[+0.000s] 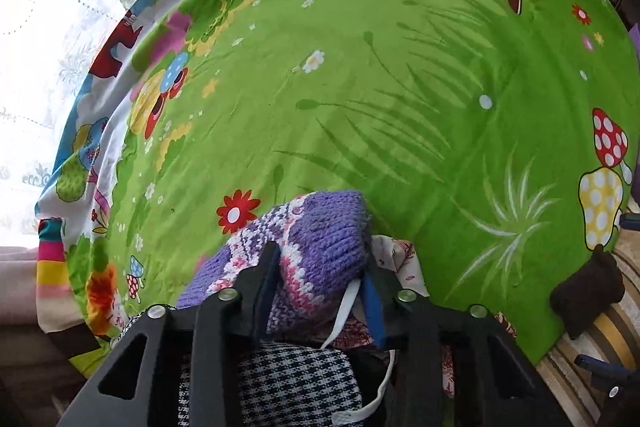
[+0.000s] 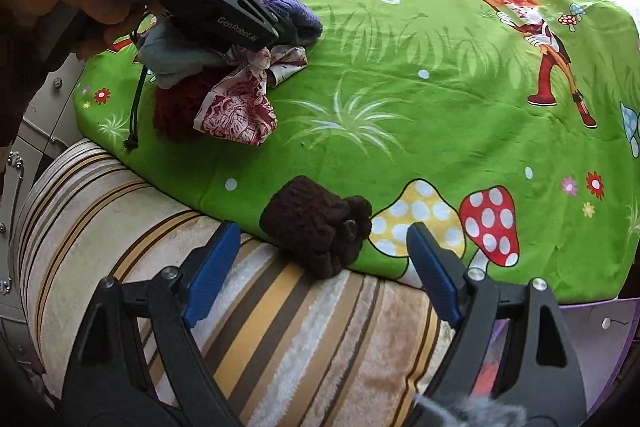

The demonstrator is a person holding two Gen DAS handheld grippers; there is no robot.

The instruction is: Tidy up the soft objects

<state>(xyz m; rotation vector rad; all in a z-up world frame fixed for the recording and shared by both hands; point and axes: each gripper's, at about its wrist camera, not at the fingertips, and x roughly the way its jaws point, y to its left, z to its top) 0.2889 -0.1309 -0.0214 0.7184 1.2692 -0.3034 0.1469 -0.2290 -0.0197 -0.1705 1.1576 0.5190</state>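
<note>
While the left claw (image 1: 320,279) clamps the purple knit hat (image 1: 316,243) atop the pile (image 2: 224,87), the right claw (image 2: 320,275) gapes empty just short of the brown knit piece (image 2: 316,223), well clear of the pile; next: close on it.

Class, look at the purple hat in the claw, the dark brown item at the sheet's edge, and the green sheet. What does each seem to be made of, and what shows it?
Purple hat: knitted yarn, probably wool or acrylic; chunky ribbed stitches show.
Dark brown item: also looks knitted, fuzzy and matte; fibre unclear.
Green sheet: thin woven printed fabric, likely cotton; smooth, with soft creases.
</note>
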